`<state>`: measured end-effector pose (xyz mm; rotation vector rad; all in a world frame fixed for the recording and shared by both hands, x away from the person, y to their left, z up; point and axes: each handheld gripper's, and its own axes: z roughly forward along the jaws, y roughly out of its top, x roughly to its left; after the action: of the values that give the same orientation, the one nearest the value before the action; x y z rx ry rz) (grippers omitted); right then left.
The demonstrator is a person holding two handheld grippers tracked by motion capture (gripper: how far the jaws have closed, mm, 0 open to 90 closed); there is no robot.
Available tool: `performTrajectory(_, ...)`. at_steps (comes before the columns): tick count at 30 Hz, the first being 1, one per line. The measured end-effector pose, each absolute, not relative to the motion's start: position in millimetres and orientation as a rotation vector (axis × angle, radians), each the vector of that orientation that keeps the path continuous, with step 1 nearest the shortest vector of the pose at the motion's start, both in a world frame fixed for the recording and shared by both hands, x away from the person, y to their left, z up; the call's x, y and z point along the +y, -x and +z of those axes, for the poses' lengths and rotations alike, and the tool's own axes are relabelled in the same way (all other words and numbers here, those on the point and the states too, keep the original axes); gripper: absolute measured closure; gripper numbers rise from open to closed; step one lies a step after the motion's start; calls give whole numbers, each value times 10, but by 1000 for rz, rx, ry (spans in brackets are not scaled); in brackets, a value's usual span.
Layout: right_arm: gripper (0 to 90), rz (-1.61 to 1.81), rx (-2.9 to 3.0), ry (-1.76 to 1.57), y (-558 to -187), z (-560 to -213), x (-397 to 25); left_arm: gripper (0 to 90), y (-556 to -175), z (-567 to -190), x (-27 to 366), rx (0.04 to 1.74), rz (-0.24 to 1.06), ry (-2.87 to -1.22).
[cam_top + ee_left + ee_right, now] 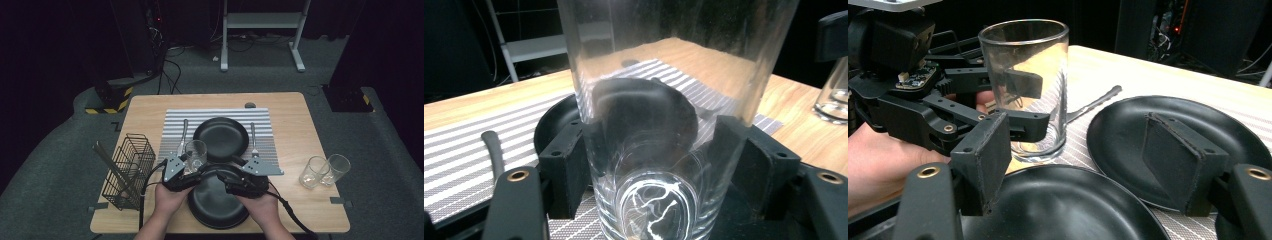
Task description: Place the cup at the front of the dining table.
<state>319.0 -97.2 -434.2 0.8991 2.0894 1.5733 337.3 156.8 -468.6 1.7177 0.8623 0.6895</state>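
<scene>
At the table's (295, 107) left edge stood a wire basket (129, 170). The left gripper (192, 167) had its jaws clamped on an upright glass (196, 154), which stood on the striped mat's (220, 114) near left corner. The right gripper (235, 172) hung with jaws apart and empty over the near black plate (217, 205). Two glasses (325, 171) stood near the right edge.

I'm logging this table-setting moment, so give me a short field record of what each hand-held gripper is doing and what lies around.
left hand-held gripper: jaws on either side of the glass, upright on the striped mat
right hand-held gripper: open, over the near plate
far plate: on mat, between two utensils
spare glasses: two, table's right
wire basket: table's left
</scene>
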Motion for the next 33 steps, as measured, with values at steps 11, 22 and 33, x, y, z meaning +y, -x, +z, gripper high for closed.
performTrajectory(11,282,1529,2063,-936,-3182,-4348,-1158,314,-3522,-4752,1602,924,691,-1713)
performTrajectory(22,284,1470,2031,-991,-3160,-4436,-1447,314,-3616,-4820,1610,960,700,-1728)
performTrajectory(33,293,1388,2028,-1095,-3178,-4684,-1746,314,-3709,-4892,1634,1013,699,-1742)
